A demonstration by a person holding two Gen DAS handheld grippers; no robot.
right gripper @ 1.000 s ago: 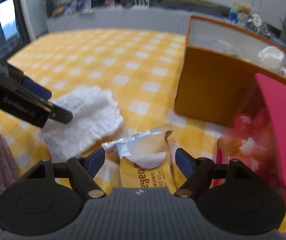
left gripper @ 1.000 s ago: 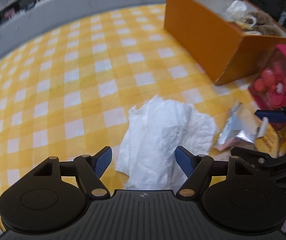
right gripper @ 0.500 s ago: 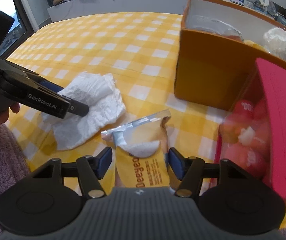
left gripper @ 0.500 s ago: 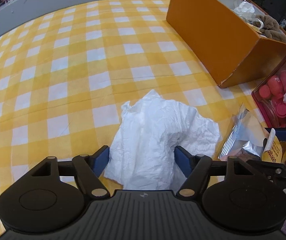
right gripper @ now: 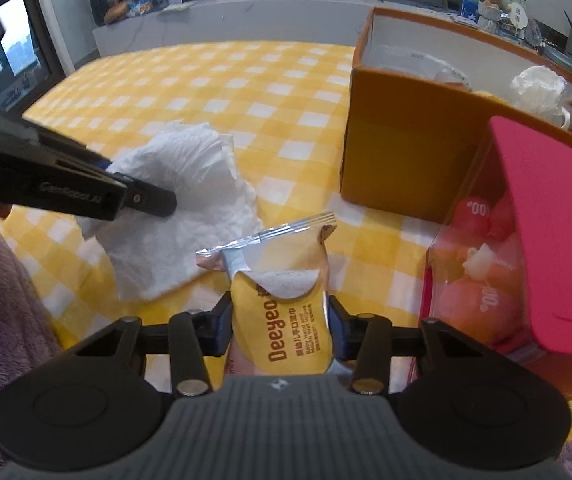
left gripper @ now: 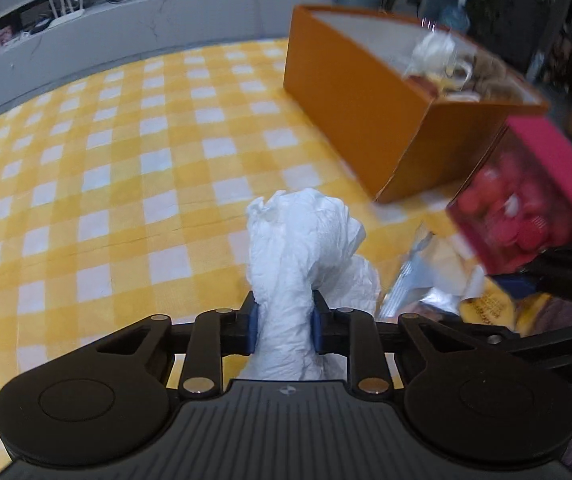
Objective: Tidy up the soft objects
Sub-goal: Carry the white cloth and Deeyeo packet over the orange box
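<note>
A crumpled white tissue (left gripper: pixel 306 240) is bunched upright between the pads of my left gripper (left gripper: pixel 283 320), whose jaws are closing and squeeze it. In the right wrist view the left gripper (right gripper: pixel 146 198) pinches the tissue (right gripper: pixel 190 176) from the left, and part of the sheet still rests on the cloth. A yellow wet-wipe packet (right gripper: pixel 278 280) with a torn silver top stands between the pads of my right gripper (right gripper: pixel 280 330). Its jaws are closing too, and both pads touch the packet's sides. In the left wrist view the packet (left gripper: pixel 482 312) shows at lower right beside the right gripper (left gripper: pixel 522 292).
An open orange box (right gripper: pixel 406 160) holding soft items stands at the back right on the yellow checked tablecloth (left gripper: pixel 126 200). A clear box with a pink lid (right gripper: pixel 546 220) and red balls sits close by on the right. A fluffy purple sleeve (right gripper: pixel 2 320) is at left.
The left jaws have shut on the tissue, which went from lying flat to a bunched, raised wad. The right jaws have narrowed onto the packet's sides.
</note>
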